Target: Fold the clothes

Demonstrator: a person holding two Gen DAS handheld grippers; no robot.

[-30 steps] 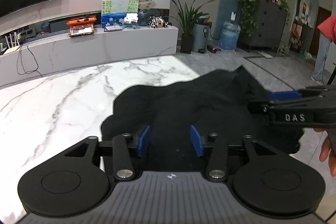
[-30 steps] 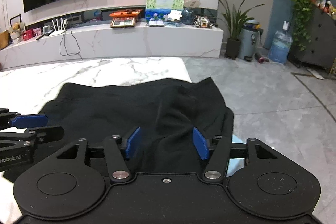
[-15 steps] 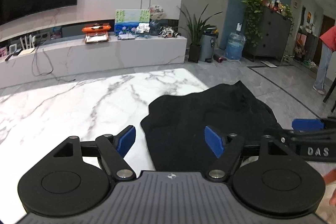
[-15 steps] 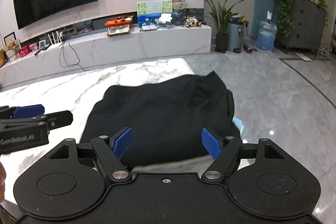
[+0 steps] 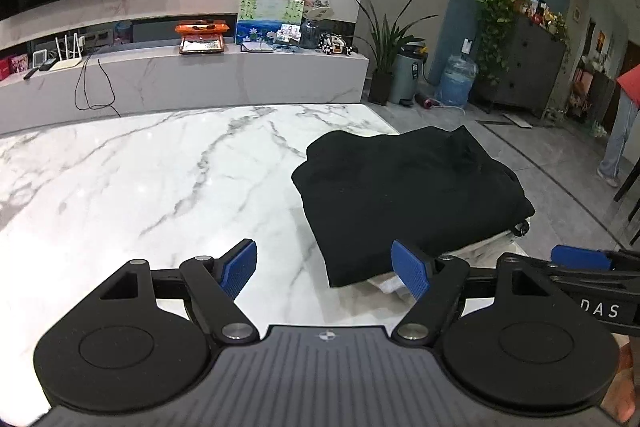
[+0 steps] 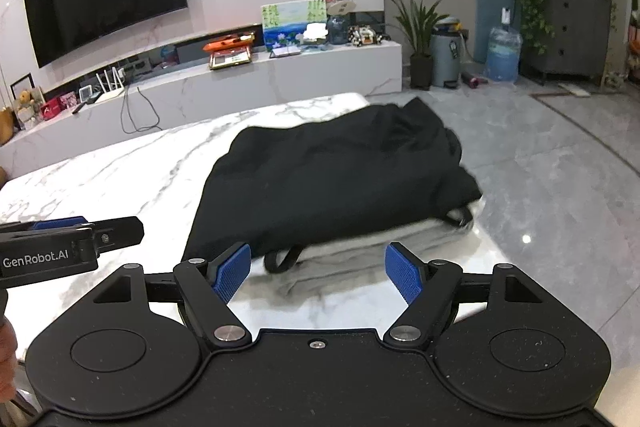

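Note:
A folded black garment [image 5: 404, 187] lies on top of a pale folded garment [image 5: 480, 249] at the right end of the white marble table [image 5: 160, 187]. It also shows in the right wrist view [image 6: 332, 179], over the pale garment [image 6: 360, 251]. My left gripper [image 5: 326, 269] is open and empty, above the table, near the garment's near left corner. My right gripper [image 6: 318, 271] is open and empty, just in front of the stack. Each gripper shows at the edge of the other's view.
The table's right edge [image 6: 488, 239] drops to a grey tiled floor. A marble TV bench [image 5: 192, 75] with a painting and small items runs behind. A person [image 5: 620, 131] stands at the far right.
Both grippers let go of the black garment, opened wide and drew back. The garment now lies folded on the stack.

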